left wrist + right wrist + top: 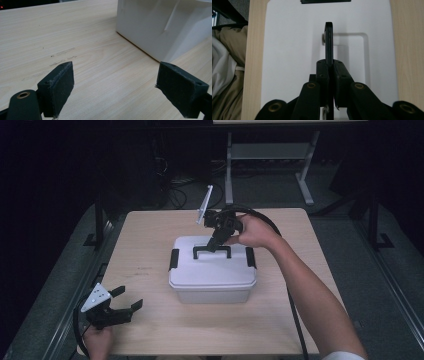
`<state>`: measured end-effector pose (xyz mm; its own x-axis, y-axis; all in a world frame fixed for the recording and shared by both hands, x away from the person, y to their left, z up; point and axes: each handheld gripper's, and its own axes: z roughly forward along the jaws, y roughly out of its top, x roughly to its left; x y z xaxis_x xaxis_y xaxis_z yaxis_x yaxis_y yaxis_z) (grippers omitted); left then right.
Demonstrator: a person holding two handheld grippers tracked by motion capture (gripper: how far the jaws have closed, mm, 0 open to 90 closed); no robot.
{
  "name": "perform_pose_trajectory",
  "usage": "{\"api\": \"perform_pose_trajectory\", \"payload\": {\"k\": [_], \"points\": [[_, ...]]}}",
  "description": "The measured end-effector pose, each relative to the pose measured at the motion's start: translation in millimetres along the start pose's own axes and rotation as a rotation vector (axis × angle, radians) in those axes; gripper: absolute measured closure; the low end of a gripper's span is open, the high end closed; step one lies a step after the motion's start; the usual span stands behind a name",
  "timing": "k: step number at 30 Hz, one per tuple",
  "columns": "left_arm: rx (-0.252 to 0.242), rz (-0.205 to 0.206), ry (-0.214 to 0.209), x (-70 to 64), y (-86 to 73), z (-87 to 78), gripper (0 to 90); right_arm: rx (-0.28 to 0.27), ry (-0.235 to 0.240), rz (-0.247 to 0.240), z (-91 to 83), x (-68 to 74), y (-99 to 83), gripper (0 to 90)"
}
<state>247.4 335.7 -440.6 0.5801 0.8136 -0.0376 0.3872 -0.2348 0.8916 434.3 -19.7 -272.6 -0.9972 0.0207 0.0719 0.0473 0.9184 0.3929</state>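
A white lidded storage box (pixel 212 270) sits at the middle of the wooden table (pixel 150 320), a little toward the far edge, with 2 black side latches (pixel 173 259) that look fastened, though I cannot tell for sure. The right gripper (pixel 216 241) reaches down from the far side and is clenched on the box's black carry handle (pixel 212 252), which stands upright; in the right gripper view the handle (pixel 328 42) runs straight between the closed pads. The left gripper (pixel 125 306) rests near the table's near left corner, its jaws spread wide and holding nothing, well apart from the box.

The step in hand looks like lifting the box by its handle. The next move calls for a straight, steady pull upward, keeping the grip centred so the box hangs level.
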Motion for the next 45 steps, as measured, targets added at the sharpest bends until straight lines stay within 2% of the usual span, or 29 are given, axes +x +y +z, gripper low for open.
{"api": "perform_pose_trajectory", "payload": {"k": [10,15,22,45], "points": [[-0.001,0.0,0.003,-0.7,-0.1,-0.4,13.6,0.0,0.006,0.0,-0.6,1.7,-0.5,82.4],[0.002,0.001,0.002,-0.6,-0.1,0.0,13.6,-0.028,0.002,0.015,-5.2,2.2,-3.8,77.7],[0.004,0.004,-0.001,-1.0,0.5,0.8,13.6,-0.049,0.001,0.036,-12.4,4.7,-12.2,73.8],[0.001,0.003,-0.004,-0.6,0.5,1.8,13.6,-0.082,-0.039,0.08,-36.4,14.3,-38.2,71.5]]}}
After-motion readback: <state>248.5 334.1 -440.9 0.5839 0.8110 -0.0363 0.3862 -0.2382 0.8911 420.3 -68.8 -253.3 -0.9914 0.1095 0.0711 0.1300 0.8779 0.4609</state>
